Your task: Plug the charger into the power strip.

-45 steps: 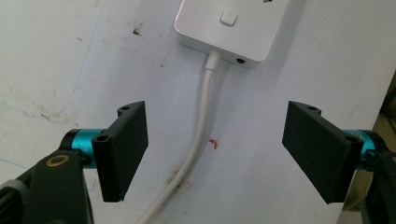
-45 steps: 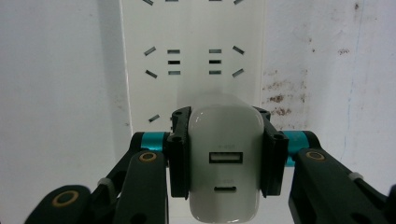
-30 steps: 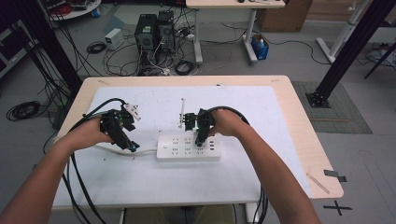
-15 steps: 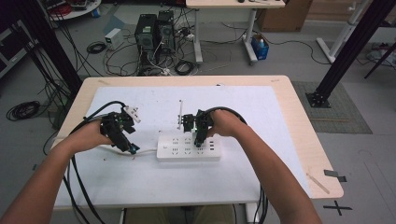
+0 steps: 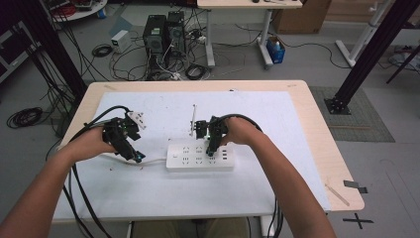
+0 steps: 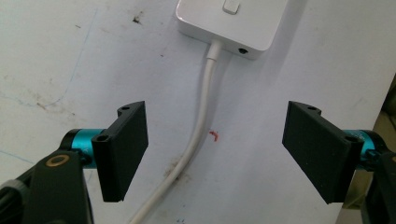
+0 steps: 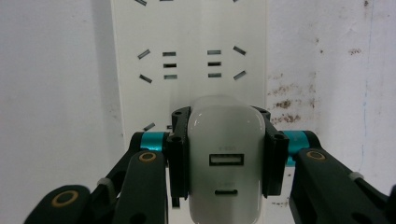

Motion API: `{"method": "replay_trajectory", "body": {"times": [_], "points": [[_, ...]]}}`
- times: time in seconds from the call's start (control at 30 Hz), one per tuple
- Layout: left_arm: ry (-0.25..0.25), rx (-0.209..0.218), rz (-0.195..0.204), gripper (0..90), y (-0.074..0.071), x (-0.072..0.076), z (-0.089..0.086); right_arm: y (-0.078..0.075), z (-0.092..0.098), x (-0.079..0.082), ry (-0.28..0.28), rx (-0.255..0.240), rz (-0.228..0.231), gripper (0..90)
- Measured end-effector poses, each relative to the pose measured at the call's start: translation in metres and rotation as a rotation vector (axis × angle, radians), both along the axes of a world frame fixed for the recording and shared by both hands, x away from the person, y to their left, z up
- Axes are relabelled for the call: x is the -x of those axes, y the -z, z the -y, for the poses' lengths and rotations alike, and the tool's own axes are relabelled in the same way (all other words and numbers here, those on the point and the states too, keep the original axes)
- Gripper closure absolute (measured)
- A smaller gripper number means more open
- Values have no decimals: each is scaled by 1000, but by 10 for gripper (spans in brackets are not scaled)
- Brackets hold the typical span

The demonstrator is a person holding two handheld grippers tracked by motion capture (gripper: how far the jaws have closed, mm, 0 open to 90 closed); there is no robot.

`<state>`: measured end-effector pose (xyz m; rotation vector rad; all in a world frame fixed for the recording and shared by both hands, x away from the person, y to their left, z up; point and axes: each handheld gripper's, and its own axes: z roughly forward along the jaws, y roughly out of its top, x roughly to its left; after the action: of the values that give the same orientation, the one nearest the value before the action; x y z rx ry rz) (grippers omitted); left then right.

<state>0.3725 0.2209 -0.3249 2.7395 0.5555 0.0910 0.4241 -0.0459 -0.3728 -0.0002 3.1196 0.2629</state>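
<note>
At 9 o'clock on the white-covered wooden table (image 5: pixel 297 163), the left gripper (image 5: pixel 130 148) is held low, its two black jaws spread wide with nothing between them. In the left gripper view the round white power cable (image 6: pixel 198 135) runs up the gap between the jaws, touching neither, and enters the end of the long white plastic power strip (image 6: pixel 233 21) at 12 o'clock. A small red mark (image 6: pixel 214 135) sits just beside the cable.

In the high view the power strip lies at the table's centre, with a small white plug adapter (image 5: pixel 136 119) near the left hand, at its 1 o'clock.

The right gripper (image 5: pixel 212 148) stands over the strip's right part. Its jaws pinch a glossy white rectangular USB charger (image 7: pixel 226 163) by its two sides, ports facing the camera, directly above the strip's sockets. A thin white rod (image 5: pixel 193 119) lies at 11 o'clock from it.
</note>
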Motion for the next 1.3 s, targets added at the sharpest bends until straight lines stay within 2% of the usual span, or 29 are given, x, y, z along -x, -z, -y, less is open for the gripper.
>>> {"method": "replay_trajectory", "body": {"times": [0.07, 0.1, 0.13, 0.2, 0.23, 0.3, 0.4, 0.47, 0.5, 0.53, 0.6, 0.67, 0.7, 0.73, 0.8, 0.83, 0.9, 0.97, 1.0, 1.03, 1.07, 1.13, 1.17, 1.2, 1.23, 1.3], "points": [[-1, -3, 0, 226, -1, -2, -2, 1, 0, -1, 21, 16, 4, 518], [-1, -3, 0, 226, -1, -2, -2, 1, 0, -1, 21, 16, 4, 518], [-4, 2, -1, 226, -1, -3, -3, -1, 1, -3, 41, 6, 3, 422], [-13, 10, 1, 226, -1, -3, -3, -3, 1, -4, 55, -2, 2, 399], [-22, 13, 9, 226, -1, -5, -4, -10, 3, -8, 108, -35, -12, 299], [-17, 13, 13, 226, -1, -7, -4, -14, 6, -9, 137, -40, -9, 261], [-21, 16, 18, 226, -1, -7, -3, -15, 7, -9, 143, -41, -3, 224], [-20, 16, 22, 226, -1, -7, -2, -24, 16, -9, 195, -73, 15, 132], [-19, 12, 23, 226, -1, -7, -2, -28, 20, -10, 220, -81, 25, 116], [-20, 11, 22, 226, -1, -7, -2, -34, 25, -10, 253, -96, 35, 116], [-21, 13, 23, 226, -1, -6, -1, -38, 28, -10, 264, -108, 47, 115], [-21, 16, 26, 226, -2, -6, -1, -50, 46, -10, 357, -118, 96, 115], [-25, 22, 27, 226, -2, -6, 0, -50, 46, -10, 357, -118, 96, 115], [-27, 21, 29, 226, -3, -6, 1, -56, 59, -9, 382, -122, 106, 115], [-26, 22, 29, 226, -3, -6, 1, -58, 64, -7, 392, -122, 109, 115], [-24, 16, 30, 226, -4, -6, 2, -66, 81, -5, 432, -150, 131, 115], [-29, 17, 33, 226, -4, -5, 2, -67, 92, -4, 452, -143, 98, 115], [-27, 19, 33, 226, -6, -4, 2, -68, 107, -4, 513, -114, 34, 115], [-21, 16, 36, 226, -6, -3, 3, -68, 113, -5, 524, -116, 13, 115], [-15, 13, 36, 226, -6, -3, 3, -70, 121, -3, 510, -121, 1, 114], [-12, 9, 38, 226, -6, -3, 3, -71, 126, -1, 519, -128, 13, 114], [-18, 13, 39, 226, -7, -5, 2, -74, 135, 2, 537, -137, 52, 17], [-22, 18, 39, 226, -7, -5, 2, -76, 139, 4, 554, -130, 98, 9], [-22, 18, 39, 226, -7, -5, 2, -76, 139, 4, 554, -130, 98, 9], [-16, 17, 40, 226, -7, -5, 2, -80, 149, 7, 575, -137, 121, 9], [-13, 19, 42, 226, -6, -3, 3, -83, 155, 11, 588, -145, 141, 9]]}}
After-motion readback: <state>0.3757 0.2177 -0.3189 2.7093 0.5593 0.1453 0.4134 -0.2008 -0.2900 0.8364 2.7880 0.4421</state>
